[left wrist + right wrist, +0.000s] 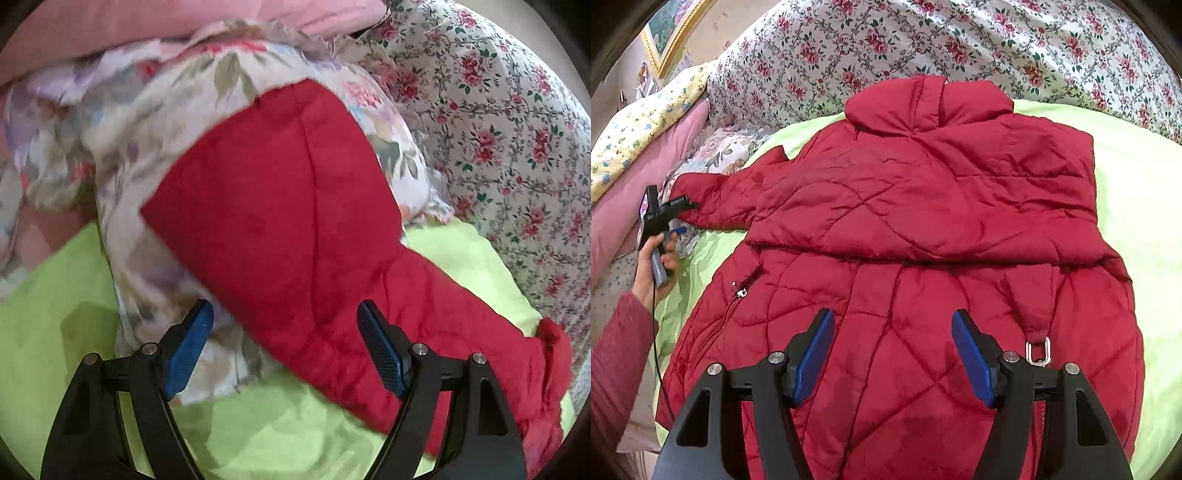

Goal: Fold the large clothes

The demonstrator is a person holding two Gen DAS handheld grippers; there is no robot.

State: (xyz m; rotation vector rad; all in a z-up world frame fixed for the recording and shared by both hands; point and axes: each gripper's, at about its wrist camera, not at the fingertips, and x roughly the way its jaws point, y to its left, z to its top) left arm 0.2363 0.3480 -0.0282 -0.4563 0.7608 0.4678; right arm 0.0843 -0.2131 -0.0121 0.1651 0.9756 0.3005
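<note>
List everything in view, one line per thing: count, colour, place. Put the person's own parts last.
Quilted puffer jacket: one, red, spread on the green sheet, one sleeve stretched towards the pillows.
Bed sheet: one, lime green, under the jacket.
Rose-print cover: one, white with pink roses, behind the jacket.
Pastel floral pillow: one, white with muted flowers, under the sleeve end.
Plain pink pillow: one, behind the floral pillow.
Framed picture: one, gold frame, on the wall.
Hand: one, red knit cuff, holding the left claw's handle.
Left claw: one, black with blue pads, open over the sleeve.
Right claw: one, same colours, open over the jacket's lower part.
</note>
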